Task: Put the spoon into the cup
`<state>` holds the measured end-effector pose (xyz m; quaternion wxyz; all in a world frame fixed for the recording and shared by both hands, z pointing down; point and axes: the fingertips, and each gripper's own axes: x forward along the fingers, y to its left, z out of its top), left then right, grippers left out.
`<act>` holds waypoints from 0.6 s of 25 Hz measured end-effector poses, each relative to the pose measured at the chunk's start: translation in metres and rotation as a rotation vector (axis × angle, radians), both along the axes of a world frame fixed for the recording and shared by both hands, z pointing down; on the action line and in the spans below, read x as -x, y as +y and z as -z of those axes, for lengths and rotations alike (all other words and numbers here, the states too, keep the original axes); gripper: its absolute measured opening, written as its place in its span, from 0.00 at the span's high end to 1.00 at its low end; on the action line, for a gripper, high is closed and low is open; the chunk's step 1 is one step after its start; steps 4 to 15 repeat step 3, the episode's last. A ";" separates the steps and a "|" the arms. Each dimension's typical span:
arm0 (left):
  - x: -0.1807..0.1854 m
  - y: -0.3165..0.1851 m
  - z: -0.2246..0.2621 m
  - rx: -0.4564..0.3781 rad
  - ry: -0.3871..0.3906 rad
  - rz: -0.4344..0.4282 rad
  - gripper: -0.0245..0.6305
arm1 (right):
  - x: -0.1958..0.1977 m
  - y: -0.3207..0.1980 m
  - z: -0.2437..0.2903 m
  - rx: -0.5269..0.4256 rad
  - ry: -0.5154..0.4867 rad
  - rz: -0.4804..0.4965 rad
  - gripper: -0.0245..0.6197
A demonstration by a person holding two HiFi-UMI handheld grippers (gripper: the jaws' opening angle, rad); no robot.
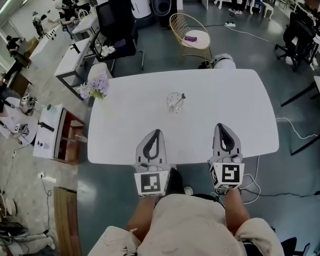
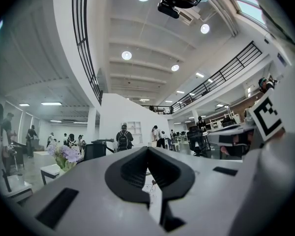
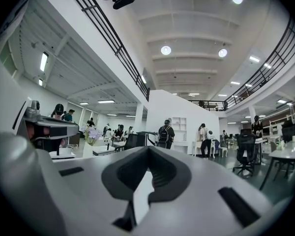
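Observation:
A clear glass cup (image 1: 174,102) stands near the middle of the white table (image 1: 240,105). A spoon (image 1: 180,97) sits in the cup, its handle leaning out toward the upper right. My left gripper (image 1: 156,132) rests at the table's near edge, left of the cup and well short of it, jaws closed and empty. My right gripper (image 1: 220,126) lies at the near edge to the right, also shut with nothing held. In the left gripper view the left gripper (image 2: 147,148) shows its tips meeting. The right gripper view shows the right gripper (image 3: 147,148) closed the same way.
A vase of pale purple flowers (image 1: 96,86) stands on the table's far left corner. A gold wire chair (image 1: 190,36) sits beyond the far edge. Desks, office chairs and people fill the room to the left and behind. A cable runs on the floor at right.

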<state>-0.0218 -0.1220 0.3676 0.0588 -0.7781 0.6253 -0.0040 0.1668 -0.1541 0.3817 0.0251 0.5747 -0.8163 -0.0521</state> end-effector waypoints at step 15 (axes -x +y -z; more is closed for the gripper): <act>0.001 -0.004 0.000 -0.003 0.000 -0.001 0.96 | 0.002 -0.003 -0.001 0.000 0.002 0.000 0.96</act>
